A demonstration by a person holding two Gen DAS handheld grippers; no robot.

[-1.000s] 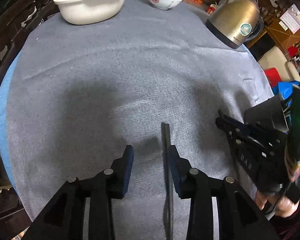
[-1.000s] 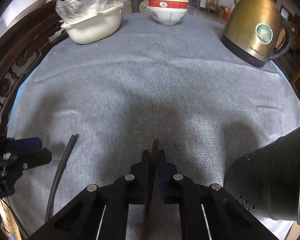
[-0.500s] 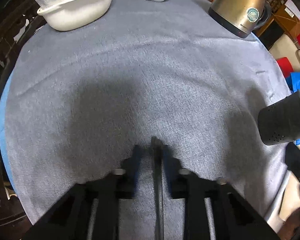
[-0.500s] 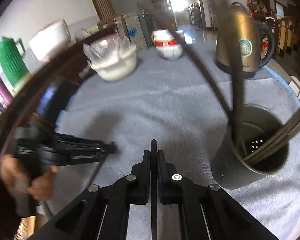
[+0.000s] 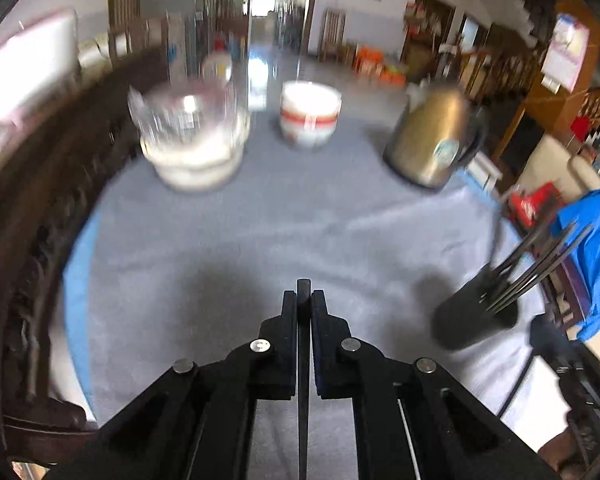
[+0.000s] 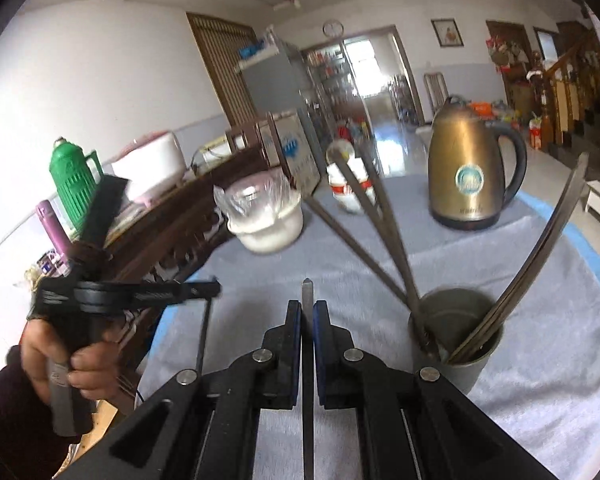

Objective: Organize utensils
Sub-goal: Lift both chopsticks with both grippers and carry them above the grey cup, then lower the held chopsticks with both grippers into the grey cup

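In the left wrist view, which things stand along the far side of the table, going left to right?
White basin covered with clear plastic → stacked red-banded bowls → gold kettle.

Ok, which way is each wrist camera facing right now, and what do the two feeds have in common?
Left wrist: sits behind the left gripper, looking down across the grey tablecloth; its jaws are shut on a chopstick; the utensil holder stands at right.
Right wrist: sits behind the right gripper, facing more level across the table; its jaws clamp another chopstick; the person's left hand shows at left.
Shared: holder, gold kettle, white basin, stacked bowls.
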